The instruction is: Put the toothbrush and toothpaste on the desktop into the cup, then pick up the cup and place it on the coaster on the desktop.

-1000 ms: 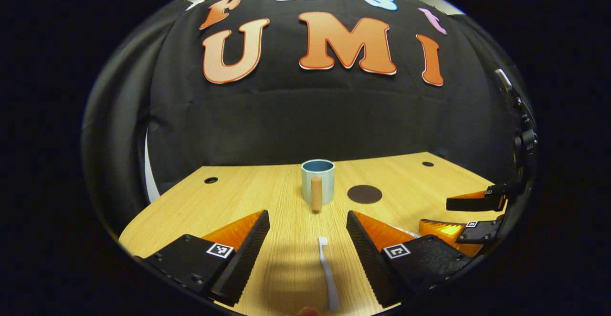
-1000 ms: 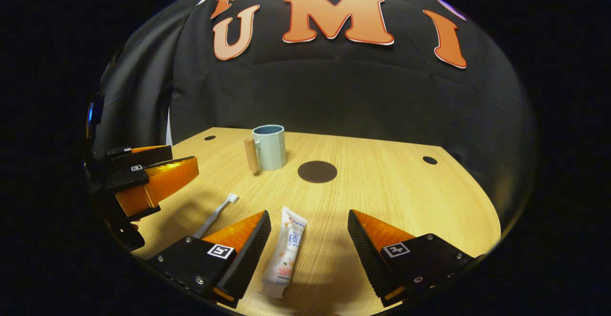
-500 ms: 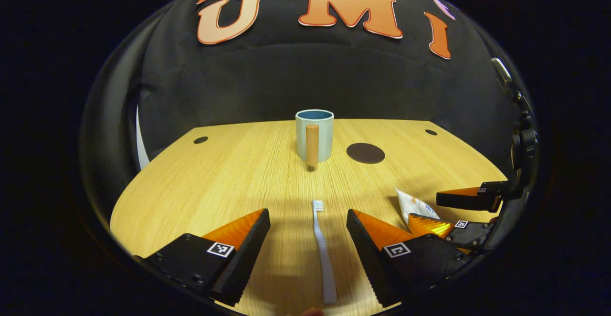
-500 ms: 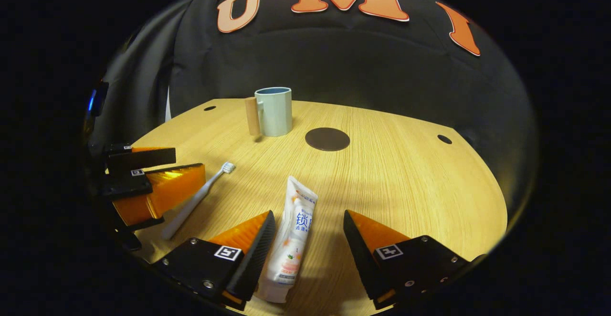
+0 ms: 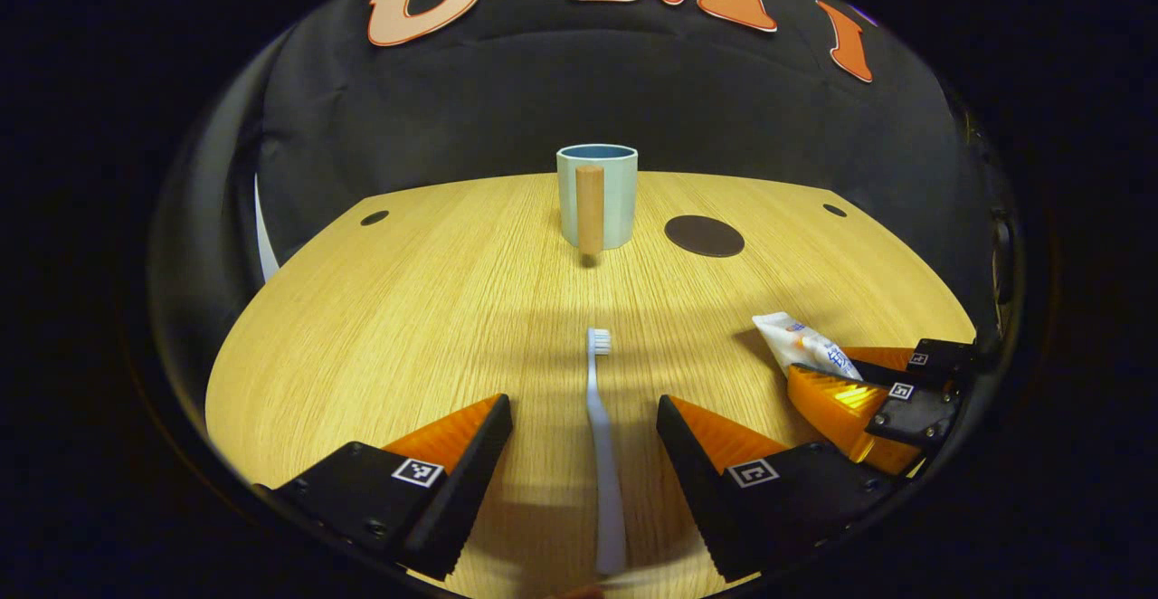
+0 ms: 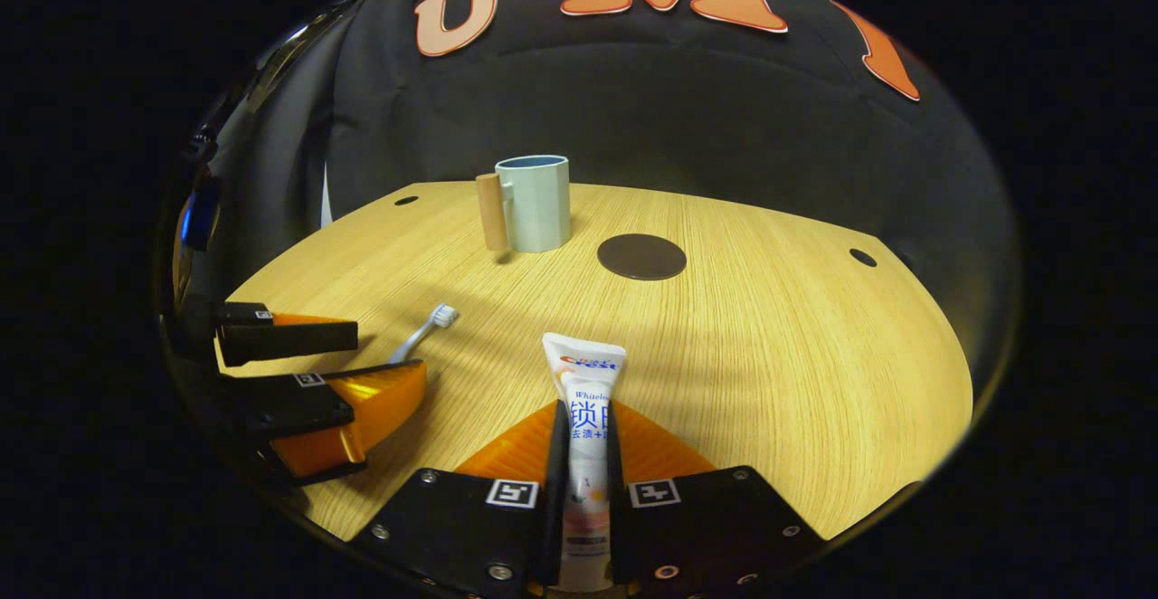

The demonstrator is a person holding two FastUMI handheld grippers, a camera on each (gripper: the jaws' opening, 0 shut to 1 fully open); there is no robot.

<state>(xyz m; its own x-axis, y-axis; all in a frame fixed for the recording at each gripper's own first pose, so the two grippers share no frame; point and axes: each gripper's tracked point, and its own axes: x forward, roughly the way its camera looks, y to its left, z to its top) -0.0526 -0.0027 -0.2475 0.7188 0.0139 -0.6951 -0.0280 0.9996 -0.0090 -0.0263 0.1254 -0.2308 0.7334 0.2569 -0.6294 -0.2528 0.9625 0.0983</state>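
The right gripper [image 6: 579, 454] is clamping both fingers on the toothpaste [image 6: 583, 418], which is lying flat on the desk [image 6: 769, 355]. The left gripper [image 5: 583, 463] is hanging with fingers spread wide, the toothbrush [image 5: 602, 454] lying untouched between them. Farther back, the cup [image 5: 597, 194] is standing upright just beside the coaster [image 5: 704, 236].

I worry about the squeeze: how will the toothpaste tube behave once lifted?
The toothpaste tube is probably soft: the right gripper pinches it along its middle, so it may dent. Its flat crimped end points toward the cup and juts past the fingers, so it could droop a little. It looks light for its size.
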